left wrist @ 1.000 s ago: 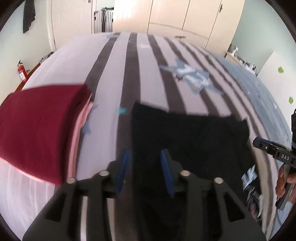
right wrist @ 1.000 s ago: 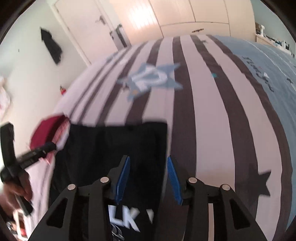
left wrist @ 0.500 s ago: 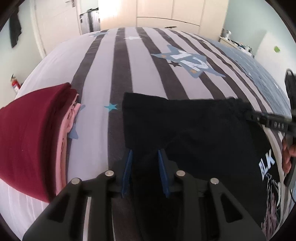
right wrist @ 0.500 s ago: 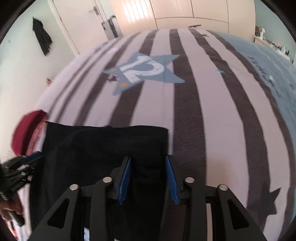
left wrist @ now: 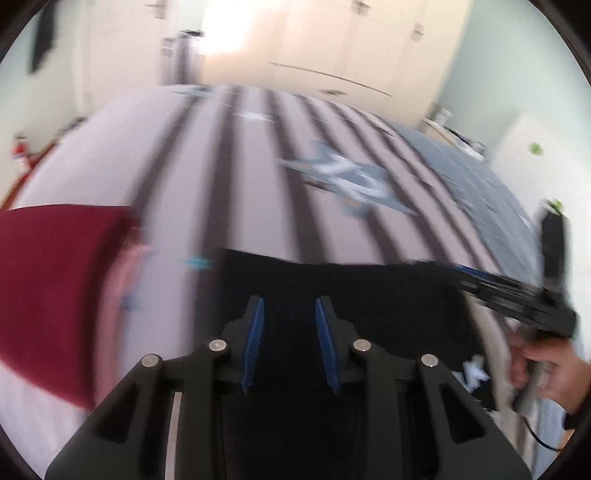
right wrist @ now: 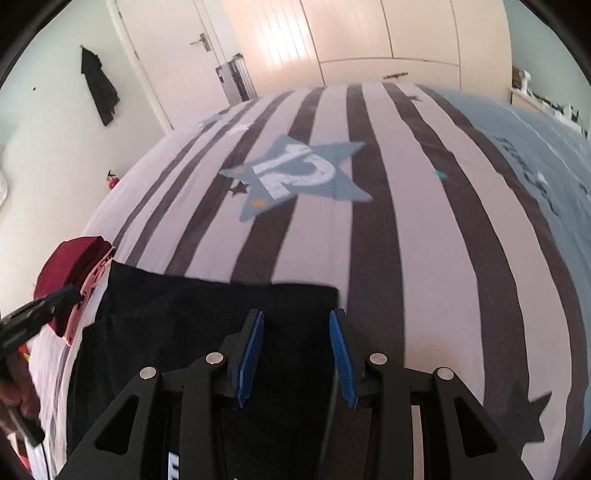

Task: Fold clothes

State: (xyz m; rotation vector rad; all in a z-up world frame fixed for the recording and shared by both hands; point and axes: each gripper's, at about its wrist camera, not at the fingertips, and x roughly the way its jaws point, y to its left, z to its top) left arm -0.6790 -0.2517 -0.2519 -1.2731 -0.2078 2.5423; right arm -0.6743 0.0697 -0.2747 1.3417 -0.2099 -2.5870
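A black T-shirt (left wrist: 351, 291) with white print lies partly folded on the striped bed; it also shows in the right wrist view (right wrist: 207, 314). My left gripper (left wrist: 289, 306) is open over the shirt's left part, nothing between its blue pads. My right gripper (right wrist: 297, 319) is open over the shirt's far right corner, its right pad near the shirt's edge. The right gripper also shows in the left wrist view (left wrist: 513, 302), held by a hand. The left wrist view is blurred.
A folded stack with a dark red garment (left wrist: 55, 288) on pink ones lies left of the shirt, also in the right wrist view (right wrist: 74, 266). The bed cover (right wrist: 369, 184) has grey stripes and a blue star. Wardrobes (right wrist: 369, 33) and a door stand behind.
Both grippers have opened a little wider and lifted off the black shirt. The left wrist view has swung and blurred. The shirt's top edge lies flat.
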